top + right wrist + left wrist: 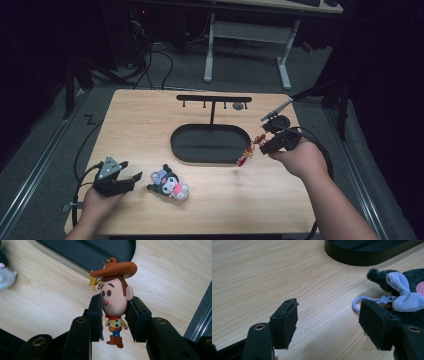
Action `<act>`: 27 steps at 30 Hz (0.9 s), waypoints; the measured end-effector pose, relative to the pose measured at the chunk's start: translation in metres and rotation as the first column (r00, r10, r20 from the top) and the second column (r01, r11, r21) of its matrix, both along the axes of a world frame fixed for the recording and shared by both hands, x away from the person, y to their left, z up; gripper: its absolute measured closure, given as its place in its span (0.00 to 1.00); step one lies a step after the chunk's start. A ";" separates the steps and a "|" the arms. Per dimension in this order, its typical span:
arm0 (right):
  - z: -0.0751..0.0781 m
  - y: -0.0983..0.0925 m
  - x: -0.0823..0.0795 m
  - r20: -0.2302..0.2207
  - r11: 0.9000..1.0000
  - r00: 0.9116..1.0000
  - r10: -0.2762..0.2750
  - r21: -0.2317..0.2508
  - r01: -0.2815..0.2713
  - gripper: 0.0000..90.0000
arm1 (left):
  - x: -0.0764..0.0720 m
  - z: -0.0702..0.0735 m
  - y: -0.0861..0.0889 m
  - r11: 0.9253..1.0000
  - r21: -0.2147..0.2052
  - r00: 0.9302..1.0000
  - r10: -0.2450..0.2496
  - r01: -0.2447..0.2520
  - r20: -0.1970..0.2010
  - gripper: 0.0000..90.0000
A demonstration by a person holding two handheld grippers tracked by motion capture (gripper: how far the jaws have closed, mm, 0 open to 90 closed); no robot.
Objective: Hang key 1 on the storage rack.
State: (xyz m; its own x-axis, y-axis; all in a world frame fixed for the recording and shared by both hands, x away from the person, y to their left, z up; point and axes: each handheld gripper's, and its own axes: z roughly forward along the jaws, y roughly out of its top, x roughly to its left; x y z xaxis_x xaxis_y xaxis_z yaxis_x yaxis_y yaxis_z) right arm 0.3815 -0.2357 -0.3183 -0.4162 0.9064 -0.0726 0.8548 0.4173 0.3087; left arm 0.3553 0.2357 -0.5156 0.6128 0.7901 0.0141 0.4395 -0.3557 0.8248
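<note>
My right gripper (pixel 114 315) is clamped on one cowboy figure (pixel 115 302), the two jaws pressing the sides of its head, so the brown hat stands above the pads and the small body with its boots hangs free below them. One gold star charm (pixel 91 282) dangles beside the hat brim. In the high view I see the right gripper (pixel 263 141) raised above the table (pixel 140 125), just off the right end of the tray, with the figure (pixel 246 154) hanging from it.

My left gripper (pixel 328 322) is released: its two jaws stand wide apart with bare wood between them. Just past its right jaw lies one plush keychain (pixel 404 290), dark with a lilac bow, and its one pale clip loop (pixel 357 303) rests on the wood close to that jaw without touching it. From above, the left gripper (pixel 131 180) sits near the front left of the table, and the plush (pixel 170 183) lies just beside it.

Farther out, I count one black oval tray (pixel 210 143) in the table's middle and, rising from its far side, one black T-shaped rack (pixel 214 99) with several short pegs under its bar.
</note>
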 end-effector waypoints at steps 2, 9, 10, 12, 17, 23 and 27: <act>0.002 0.001 0.002 0.004 1.000 1.000 0.000 -0.001 0.000 0.74 | 0.000 0.000 0.000 1.000 0.000 1.000 0.000 0.000 0.000 0.35; 0.007 0.003 0.016 0.009 1.000 1.000 -0.010 0.001 0.010 0.74 | 0.000 0.000 0.001 1.000 -0.004 1.000 0.004 -0.004 0.001 0.35; 0.007 0.004 0.019 0.011 1.000 1.000 -0.011 0.003 0.011 0.74 | 0.000 0.000 0.002 1.000 -0.004 1.000 0.005 -0.005 0.001 0.35; 0.008 0.005 0.023 0.008 1.000 1.000 -0.015 0.004 0.015 0.74 | 0.000 0.000 0.002 1.000 -0.005 1.000 0.006 -0.006 0.002 0.35; 0.010 0.008 0.033 0.008 1.000 1.000 -0.017 0.010 0.017 0.74 | 0.000 0.000 0.003 1.000 -0.004 1.000 0.005 -0.005 0.000 0.35; 0.012 0.009 0.046 0.014 0.999 0.999 -0.034 0.007 0.033 0.74 | 0.000 -0.001 0.003 1.000 -0.005 1.000 0.007 -0.007 -0.002 0.35; 0.013 0.007 0.053 0.016 0.999 0.999 -0.047 0.007 0.047 0.74 | 0.000 -0.001 0.003 1.000 -0.005 1.000 0.008 -0.008 -0.002 0.35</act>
State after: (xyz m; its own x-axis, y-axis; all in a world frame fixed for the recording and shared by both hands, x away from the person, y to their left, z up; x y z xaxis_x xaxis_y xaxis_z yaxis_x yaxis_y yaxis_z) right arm 0.4341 -0.2286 -0.3052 -0.3717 0.9255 -0.0725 0.8684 0.3742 0.3252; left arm 0.3552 0.2391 -0.5164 0.6067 0.7949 0.0088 0.4439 -0.3480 0.8258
